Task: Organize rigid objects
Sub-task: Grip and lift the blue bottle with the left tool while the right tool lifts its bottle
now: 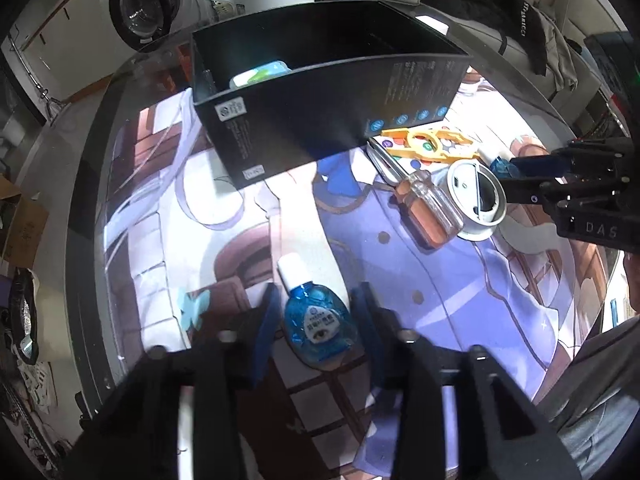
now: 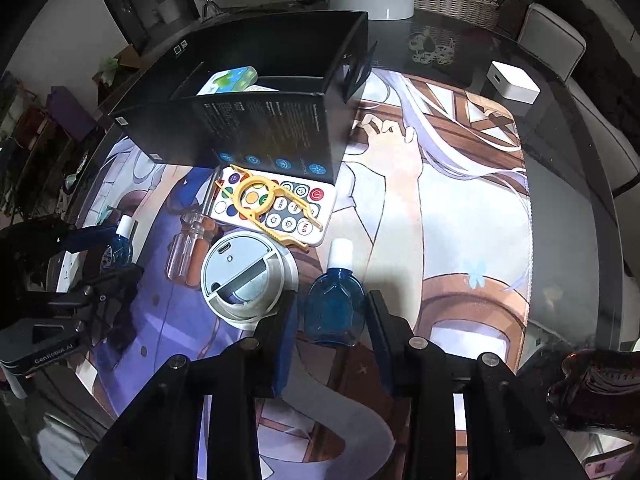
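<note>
Each gripper is clamped on a small blue eye-drop bottle lying flat on the printed mat, with the open black box (image 1: pixel 320 92) as the likely destination, since it already holds a green-and-white pack (image 1: pixel 260 72).

The left gripper (image 1: pixel 314 322) has its blue pads against the sides of the left bottle (image 1: pixel 318 320); by the look of it the fingers are closed on the body's narrow width, a grip that suits lifting it without rolling. This bottle lies near the box's front wall, on the camera's side of it, with bare mat between. Its long axis runs toward the box, white cap leading and tilted slightly left, label face up.

The right gripper (image 2: pixel 334 316) holds the right bottle (image 2: pixel 334 308) the same way, pads on either flank of the body. That bottle also lies in front of the box, beyond the remote (image 2: pixel 276 204) and the yellow plastic tool (image 2: pixel 264 204) resting on it. Its cap points toward the box, axis nearly straight up the view.

Between the two bottles, closer to the box, sit a white round lid (image 2: pixel 248 276) and a clear-handled screwdriver (image 2: pixel 188 244), still loose. Both bottles seem ready to be raised, cap forward, and carried over the box's near wall.
</note>
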The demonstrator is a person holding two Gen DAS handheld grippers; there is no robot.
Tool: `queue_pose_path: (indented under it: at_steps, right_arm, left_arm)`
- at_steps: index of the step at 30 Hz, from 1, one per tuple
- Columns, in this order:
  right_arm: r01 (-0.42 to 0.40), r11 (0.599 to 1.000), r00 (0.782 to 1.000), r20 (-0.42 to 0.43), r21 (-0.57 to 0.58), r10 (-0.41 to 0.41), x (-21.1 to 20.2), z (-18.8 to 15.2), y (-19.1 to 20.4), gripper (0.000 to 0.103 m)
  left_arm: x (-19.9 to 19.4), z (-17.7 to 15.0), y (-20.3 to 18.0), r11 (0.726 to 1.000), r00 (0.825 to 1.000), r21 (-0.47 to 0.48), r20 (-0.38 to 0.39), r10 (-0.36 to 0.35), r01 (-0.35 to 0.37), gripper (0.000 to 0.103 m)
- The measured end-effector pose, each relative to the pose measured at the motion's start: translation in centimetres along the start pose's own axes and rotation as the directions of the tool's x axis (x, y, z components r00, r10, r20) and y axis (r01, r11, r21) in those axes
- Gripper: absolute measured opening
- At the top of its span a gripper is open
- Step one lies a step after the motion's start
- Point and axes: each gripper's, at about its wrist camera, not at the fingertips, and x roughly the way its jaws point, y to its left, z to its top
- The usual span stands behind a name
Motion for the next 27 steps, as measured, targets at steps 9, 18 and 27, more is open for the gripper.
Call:
queue_pose_path:
  at_steps: [9, 18, 27]
  right_arm:
    - [0.019, 1.0, 1.0, 0.022, -0.024, -0.018, -0.7, 0.0, 0.3, 0.031]
    - [-0.007, 1.0, 0.988, 0.152, -0.01, 0.008, -3.7, 0.5, 0.4, 0.031]
    - [-0.033, 0.997, 0.823, 0.564, -0.075, 0.069, -12.3, 0.0, 2.6, 0.031]
  left_arm:
    - [-0.2, 1.2, 0.1, 0.999, 1.0, 0.028, 0.018, 0.015, -0.015, 0.029]
    - [-5.1, 2.1, 0.2, 0.997, 0.968, 0.023, 0.242, 0.061, -0.068, 0.029]
    - [-11.6, 2.8, 0.5, 0.994, 0.83, -0.05, 0.547, 0.109, -0.097, 0.029]
